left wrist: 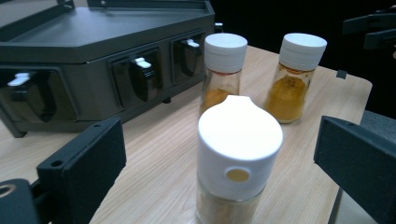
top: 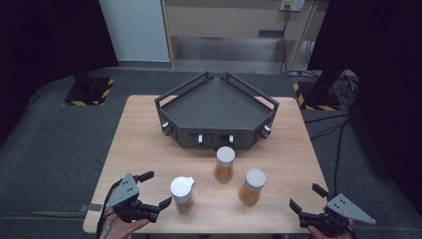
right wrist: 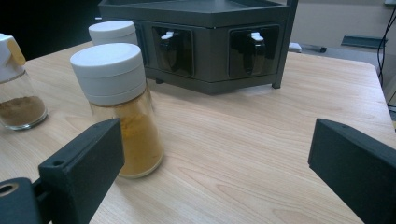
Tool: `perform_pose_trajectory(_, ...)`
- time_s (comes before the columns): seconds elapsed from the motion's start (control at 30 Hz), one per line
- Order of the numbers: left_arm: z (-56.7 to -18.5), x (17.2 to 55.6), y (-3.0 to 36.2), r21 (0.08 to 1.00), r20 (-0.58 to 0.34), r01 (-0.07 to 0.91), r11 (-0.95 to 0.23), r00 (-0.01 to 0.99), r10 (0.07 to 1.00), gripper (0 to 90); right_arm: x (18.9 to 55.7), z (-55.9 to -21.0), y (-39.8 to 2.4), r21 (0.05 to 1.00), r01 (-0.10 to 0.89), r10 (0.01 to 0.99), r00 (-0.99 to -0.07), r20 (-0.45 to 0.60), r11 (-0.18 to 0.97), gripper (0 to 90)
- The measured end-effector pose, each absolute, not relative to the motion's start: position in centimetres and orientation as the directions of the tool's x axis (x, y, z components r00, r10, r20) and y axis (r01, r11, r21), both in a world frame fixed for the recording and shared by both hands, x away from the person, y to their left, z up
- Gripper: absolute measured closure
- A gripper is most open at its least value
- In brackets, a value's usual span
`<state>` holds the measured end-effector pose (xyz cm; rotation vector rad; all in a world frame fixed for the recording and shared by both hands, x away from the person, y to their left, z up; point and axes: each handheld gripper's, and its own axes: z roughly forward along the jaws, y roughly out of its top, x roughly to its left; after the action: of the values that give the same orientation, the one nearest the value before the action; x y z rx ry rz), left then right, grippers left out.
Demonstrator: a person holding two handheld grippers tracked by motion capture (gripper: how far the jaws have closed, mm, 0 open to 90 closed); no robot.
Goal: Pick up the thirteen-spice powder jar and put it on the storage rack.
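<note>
The left claw (top: 153, 189) stood with its jaws spread wide and held nothing, low at the near left edge of the bench (top: 144, 139), with the flip-cap spice jar (top: 182, 193) just beside its tips; it looked lined up to close on that jar. The right claw (top: 307, 197) was likewise spread and empty at the near right corner, near but apart from the right-hand spice jar (top: 252, 186), which sat off to the left of its line rather than between its jaws. A third spice jar (top: 224, 164) stood farther back, close to the front of the dark corner rack (top: 217, 107), whose flat top was bare, probably the place the jars were meant for. All three jars stood upright and apart from one another, likely spaced so that each could be taken singly. The left gripper view showed the flip-cap jar (left wrist: 239, 156) between the jaws, a round spot on the cap's side and pale brown powder beneath, details too small from above. The right gripper view showed the yellow powder in the nearer jar (right wrist: 120, 108) and the knob-like fittings recessed in the rack's front (right wrist: 210, 46), while the high view alone gave the layout of the whole bench.
</note>
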<state>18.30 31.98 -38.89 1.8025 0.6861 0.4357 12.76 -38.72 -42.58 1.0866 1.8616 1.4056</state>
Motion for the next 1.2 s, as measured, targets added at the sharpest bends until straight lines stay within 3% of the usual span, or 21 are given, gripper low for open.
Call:
perform_pose_trajectory(0.67, -40.7, 21.6, 29.0, 0.927, -0.054, 0.26, -0.27, 0.806, 0.589, 4.9, 12.8, -42.7, -38.9, 0.957, 0.269, 0.856, -0.516, 0.047, 0.11, 3.8)
perform_pose_trajectory(0.97, -42.1, 22.2, 28.5, 0.93, -0.051, 0.248, -0.272, 0.819, 0.571, 13.0, 12.8, -42.7, -38.9, 0.957, 0.268, 0.855, -0.517, 0.045, 0.111, 3.8)
perform_pose_trajectory(1.2, -42.9, 22.0, 28.2, 0.937, -0.021, 0.214, -0.275, 0.822, 0.569, 26.2, 12.8, -42.7, -38.9, 0.956, 0.27, 0.855, -0.517, 0.047, 0.111, 3.9)
